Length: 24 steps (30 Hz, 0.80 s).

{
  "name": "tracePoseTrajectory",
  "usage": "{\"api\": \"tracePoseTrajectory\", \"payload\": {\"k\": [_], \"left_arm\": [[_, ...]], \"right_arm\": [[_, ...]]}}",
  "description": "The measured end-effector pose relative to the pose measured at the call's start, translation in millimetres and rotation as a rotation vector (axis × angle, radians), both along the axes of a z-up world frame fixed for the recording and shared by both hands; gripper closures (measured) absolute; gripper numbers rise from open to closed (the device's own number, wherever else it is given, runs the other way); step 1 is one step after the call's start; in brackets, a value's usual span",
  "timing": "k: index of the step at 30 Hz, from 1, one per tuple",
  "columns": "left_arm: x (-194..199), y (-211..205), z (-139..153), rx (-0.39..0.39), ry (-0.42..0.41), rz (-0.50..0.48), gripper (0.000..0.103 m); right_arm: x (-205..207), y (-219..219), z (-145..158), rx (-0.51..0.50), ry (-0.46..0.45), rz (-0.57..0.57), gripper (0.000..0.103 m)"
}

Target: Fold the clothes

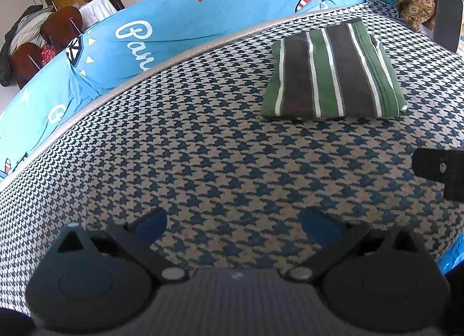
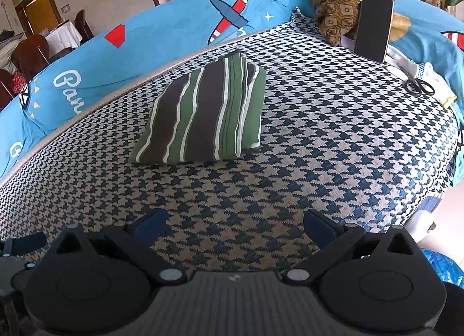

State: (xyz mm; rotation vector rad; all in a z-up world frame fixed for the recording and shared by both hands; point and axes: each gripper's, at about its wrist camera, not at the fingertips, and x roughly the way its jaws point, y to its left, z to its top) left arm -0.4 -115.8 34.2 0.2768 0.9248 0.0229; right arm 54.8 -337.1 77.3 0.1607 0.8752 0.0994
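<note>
A folded garment (image 1: 333, 72) with green, brown and white stripes lies flat on the houndstooth-patterned cover (image 1: 203, 167), well ahead of both grippers; in the right wrist view the folded garment (image 2: 203, 112) sits left of centre. My left gripper (image 1: 235, 227) is open, its blue pads wide apart over bare houndstooth cloth, holding nothing. My right gripper (image 2: 235, 224) is open too, empty, hovering over the same cover (image 2: 319, 144). Part of the right gripper (image 1: 440, 167) shows at the right edge of the left wrist view.
A blue cartoon-print sheet (image 2: 162, 31) rims the far side. A brown patterned cloth heap (image 2: 339, 2), an upright phone (image 2: 374, 28) and black scissors (image 2: 419, 85) sit at the back right. Chairs (image 1: 43, 43) stand beyond on the left. The cover's edge drops off at the right (image 2: 440, 188).
</note>
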Motion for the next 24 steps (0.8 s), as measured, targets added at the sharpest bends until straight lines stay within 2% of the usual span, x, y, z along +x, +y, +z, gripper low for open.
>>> {"api": "tracePoseTrajectory", "payload": {"k": [24], "left_arm": [[1.6, -1.2, -2.5, 0.000, -0.006, 0.015, 0.000]], "right_arm": [[0.2, 5.4, -2.3, -0.019, 0.012, 0.008, 0.001]]}}
